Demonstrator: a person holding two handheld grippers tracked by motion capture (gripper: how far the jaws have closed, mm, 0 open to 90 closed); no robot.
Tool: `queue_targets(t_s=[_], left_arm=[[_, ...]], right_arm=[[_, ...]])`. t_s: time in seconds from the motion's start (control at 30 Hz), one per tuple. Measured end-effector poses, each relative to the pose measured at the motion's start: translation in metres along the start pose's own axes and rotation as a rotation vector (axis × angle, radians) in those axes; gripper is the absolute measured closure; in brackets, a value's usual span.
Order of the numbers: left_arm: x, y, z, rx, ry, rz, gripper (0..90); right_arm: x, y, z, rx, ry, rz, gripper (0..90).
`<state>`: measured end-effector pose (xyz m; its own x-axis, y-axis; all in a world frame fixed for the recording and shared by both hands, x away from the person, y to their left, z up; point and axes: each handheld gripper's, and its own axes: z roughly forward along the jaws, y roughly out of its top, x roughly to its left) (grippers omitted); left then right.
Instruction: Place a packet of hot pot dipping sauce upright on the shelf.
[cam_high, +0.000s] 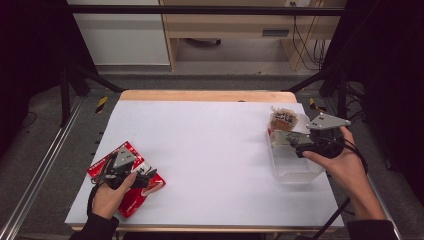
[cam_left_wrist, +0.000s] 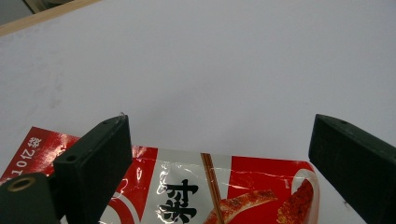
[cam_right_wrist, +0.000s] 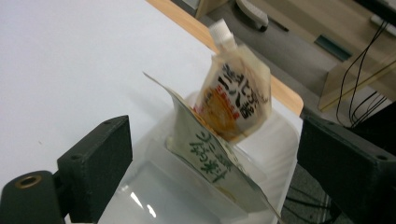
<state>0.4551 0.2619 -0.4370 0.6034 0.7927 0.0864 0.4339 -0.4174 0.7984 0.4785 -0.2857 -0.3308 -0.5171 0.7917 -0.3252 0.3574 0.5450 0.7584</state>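
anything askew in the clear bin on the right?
Yes. In the clear bin, the spouted pouch stands tilted, propped on a pale packet that leans with its corner poking above the rim. Neither lies flat. Nothing looks spilled or torn.

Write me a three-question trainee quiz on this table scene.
1. True or false: the red packet lies inside the clear bin.
2. Which item stands in that bin?
A. spouted pouch
B. glass jar
C. metal spoon
3. Fill in: the right gripper's jaws are ____.

Key: 1 false, it lies on the white table under the left gripper; 2 A; 3 open.
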Motion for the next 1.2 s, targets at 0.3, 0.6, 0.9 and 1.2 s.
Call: queue_targets(t_s=[0.3, 0.6, 0.9, 1.2], left_arm=[[-0.001, 0.001, -0.001, 0.012, 0.013, 0.019, 6.1], [0.005, -0.001, -0.005, 0.017, 0.034, 0.02, 6.0], [0.02, -0.009, -0.015, 0.014, 0.083, -0.01, 5.6], [0.036, -0.019, -0.027, 0.008, 0.152, -0.039, 5.7]], right_arm=[[0.033, 0.036, -0.009, -0.067, 0.011, -0.052, 12.0], [0.081, 0.062, 0.001, -0.122, 0.075, -0.033, 12.9], [0.137, 0.065, 0.034, -0.11, 0.179, -0.041, 13.3], [0.179, 0.045, 0.071, -0.064, 0.238, -0.05, 14.4]])
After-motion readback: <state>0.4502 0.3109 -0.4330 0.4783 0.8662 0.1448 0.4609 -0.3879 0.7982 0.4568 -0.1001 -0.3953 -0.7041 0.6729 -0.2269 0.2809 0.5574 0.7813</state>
